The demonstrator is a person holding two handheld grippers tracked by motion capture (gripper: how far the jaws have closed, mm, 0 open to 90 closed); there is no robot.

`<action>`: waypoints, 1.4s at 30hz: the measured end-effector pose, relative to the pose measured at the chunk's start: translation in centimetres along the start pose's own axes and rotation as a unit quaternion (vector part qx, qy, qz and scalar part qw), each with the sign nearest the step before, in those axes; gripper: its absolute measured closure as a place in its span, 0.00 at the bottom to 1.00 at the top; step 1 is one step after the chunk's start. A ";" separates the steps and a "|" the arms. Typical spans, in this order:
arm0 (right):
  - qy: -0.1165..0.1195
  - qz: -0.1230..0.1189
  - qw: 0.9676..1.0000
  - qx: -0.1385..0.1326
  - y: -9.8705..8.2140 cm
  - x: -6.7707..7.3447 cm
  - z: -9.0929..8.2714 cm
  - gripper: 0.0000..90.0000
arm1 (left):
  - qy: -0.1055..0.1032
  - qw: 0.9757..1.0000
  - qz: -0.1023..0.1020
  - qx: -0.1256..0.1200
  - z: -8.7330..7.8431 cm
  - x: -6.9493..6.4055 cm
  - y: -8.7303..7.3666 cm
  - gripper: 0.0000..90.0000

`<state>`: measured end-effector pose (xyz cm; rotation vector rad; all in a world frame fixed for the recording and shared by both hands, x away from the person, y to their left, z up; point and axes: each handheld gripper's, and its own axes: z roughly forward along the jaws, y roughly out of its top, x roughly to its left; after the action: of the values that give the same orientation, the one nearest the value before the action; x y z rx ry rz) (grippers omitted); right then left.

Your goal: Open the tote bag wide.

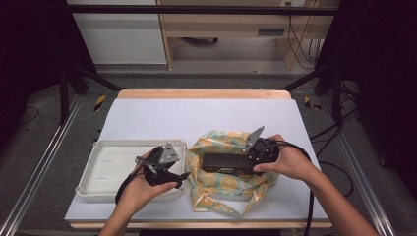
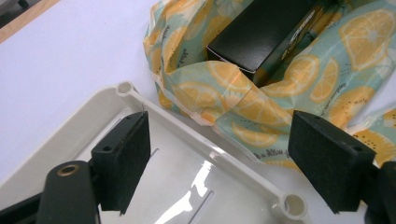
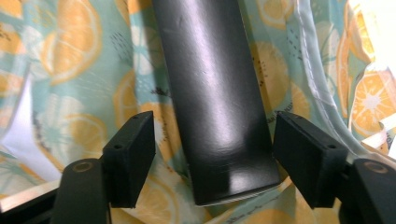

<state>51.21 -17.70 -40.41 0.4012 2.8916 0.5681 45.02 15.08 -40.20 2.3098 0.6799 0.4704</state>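
Black box (image 1: 227, 162) lies on orange-print cloth (image 1: 227, 183) on tabletop (image 1: 196, 115), long axis left-right. Right claw (image 3: 212, 156) open, straddling box's near end, pads clear. Left claw (image 2: 219, 161) open, empty, over white tray (image 1: 105, 169) rim, box diagonally ahead. Right hand nearer.

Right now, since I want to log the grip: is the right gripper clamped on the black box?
No: in the right gripper view the black box lies between the right gripper pads, with a gap showing on each side.
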 end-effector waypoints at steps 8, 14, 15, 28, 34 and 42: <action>0.020 -0.018 0.999 0.029 0.4 -0.5 1.4 0.30 | 0.002 1.000 -0.006 0.000 -0.3 0.5 -0.3 0.23; 0.043 -0.037 0.997 0.054 0.7 -1.1 2.3 0.33 | 0.004 1.000 -0.011 0.000 -0.3 0.7 -0.5 0.23; 0.043 -0.037 0.997 0.054 0.7 -1.1 2.3 0.33 | 0.004 1.000 -0.008 0.002 -0.4 0.7 -0.4 0.23; 0.053 -0.056 0.994 0.072 0.5 -1.5 3.0 0.47 | 0.006 1.000 -0.009 0.006 -0.3 0.8 -0.6 0.23; 0.048 -0.064 0.995 0.061 0.3 -1.3 2.4 0.48 | 0.008 1.000 -0.012 0.009 -0.2 0.9 -0.6 0.23; 0.038 -0.076 0.995 0.043 0.3 -0.9 1.5 0.48 | 0.005 1.000 -0.016 0.007 -0.4 0.9 -0.7 0.23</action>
<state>52.48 -17.22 -41.58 0.1734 2.9927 0.4440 45.32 16.27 -40.29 2.3072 0.7245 0.4636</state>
